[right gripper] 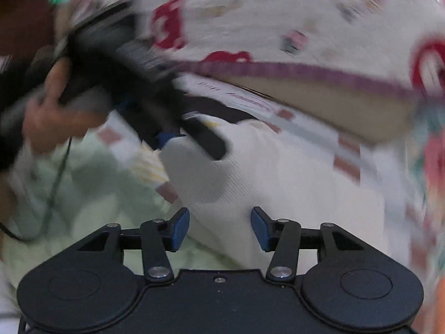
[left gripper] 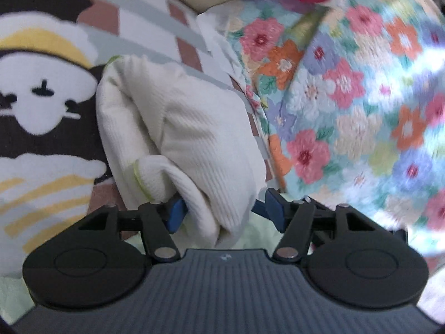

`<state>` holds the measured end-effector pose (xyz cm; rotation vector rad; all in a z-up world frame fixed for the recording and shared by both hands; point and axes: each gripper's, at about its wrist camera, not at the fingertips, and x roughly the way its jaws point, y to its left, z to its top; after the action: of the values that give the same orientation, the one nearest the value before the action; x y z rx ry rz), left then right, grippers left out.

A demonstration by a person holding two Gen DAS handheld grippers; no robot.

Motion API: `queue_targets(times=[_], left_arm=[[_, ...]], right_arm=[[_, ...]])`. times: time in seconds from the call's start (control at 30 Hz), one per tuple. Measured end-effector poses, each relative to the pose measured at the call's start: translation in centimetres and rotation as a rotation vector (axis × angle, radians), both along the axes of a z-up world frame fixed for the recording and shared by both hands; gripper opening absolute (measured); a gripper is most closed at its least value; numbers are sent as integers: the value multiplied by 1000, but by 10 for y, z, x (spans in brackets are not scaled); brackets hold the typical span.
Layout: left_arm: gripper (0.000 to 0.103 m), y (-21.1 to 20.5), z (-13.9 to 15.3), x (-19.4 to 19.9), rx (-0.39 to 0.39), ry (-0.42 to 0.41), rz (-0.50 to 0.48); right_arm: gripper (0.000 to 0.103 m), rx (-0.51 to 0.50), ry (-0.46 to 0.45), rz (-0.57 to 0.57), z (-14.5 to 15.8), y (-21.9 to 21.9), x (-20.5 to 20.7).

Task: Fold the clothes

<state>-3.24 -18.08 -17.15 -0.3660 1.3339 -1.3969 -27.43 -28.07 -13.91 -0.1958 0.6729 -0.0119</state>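
Note:
A white ribbed garment point(left gripper: 189, 128), folded into a thick bundle, lies on the bed. In the left wrist view my left gripper point(left gripper: 225, 211) stands open around the bundle's near end. One blue pad point(left gripper: 175, 214) sits at the cloth's edge and the other pad point(left gripper: 274, 206) stands clear of it. The right wrist view is blurred. There my right gripper point(right gripper: 220, 228) is open just above the near side of the garment point(right gripper: 278, 172), with nothing pressed between its pads. The left gripper point(right gripper: 189, 144), held by a hand point(right gripper: 50, 117), shows at the bundle's far left end.
A floral quilt point(left gripper: 347, 97) is heaped to the right of the garment. A dark cartoon-print blanket point(left gripper: 41, 83) lies to its left, and a checked sheet point(left gripper: 155, 14) behind. A pale green cloth point(right gripper: 97, 194) lies under the near edge. A red-patterned pillow point(right gripper: 278, 14) is beyond.

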Motion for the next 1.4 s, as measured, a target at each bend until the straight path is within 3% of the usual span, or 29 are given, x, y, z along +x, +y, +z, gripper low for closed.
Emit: queue_targets(times=[0.1,0.27,0.37,0.4,0.47,0.5,0.53,0.63,0.7,0.77,0.87,1.0,1.23,1.33,1.4], left_arm=[[61,-4,-8,8,-7,74,1],[63,-4,-12,9,-21,126,26],[63,-1,-13,11,-12,158,64],[63,3,-9,10,-9,145,101],[63,13,-1,8,-3,120,176],[63,18,3,7,0,107,213],[63,22,8,6,4,94,251],[64,53,15,2,27,108,425],[65,66,11,-4,4,192,477],[65,66,0,-9,-11,301,454],[65,56,-17,-17,-10,407,433],[65,35,-42,-19,25,518,513],[70,9,-47,-18,6,518,574],[71,22,-50,-21,39,585,603],[71,31,-42,-22,38,544,586]], right_arm=[[65,-160,-2,68,2,18,16],[70,-411,-46,124,-4,54,20],[74,-490,-18,145,-17,62,24],[73,-514,-35,147,-19,62,25],[59,-552,-67,146,-23,59,26],[43,-492,-73,120,-13,51,26],[39,-431,-80,95,-3,43,26],[36,-182,-92,-3,26,13,24],[36,-33,-96,-46,37,-5,23],[36,63,-98,-74,40,-16,23],[36,87,-106,-91,38,-19,19],[36,73,-106,-80,35,-18,17],[36,69,-129,-66,32,-24,10],[36,37,-125,-50,29,-21,8],[35,20,-117,-49,27,-17,9]])
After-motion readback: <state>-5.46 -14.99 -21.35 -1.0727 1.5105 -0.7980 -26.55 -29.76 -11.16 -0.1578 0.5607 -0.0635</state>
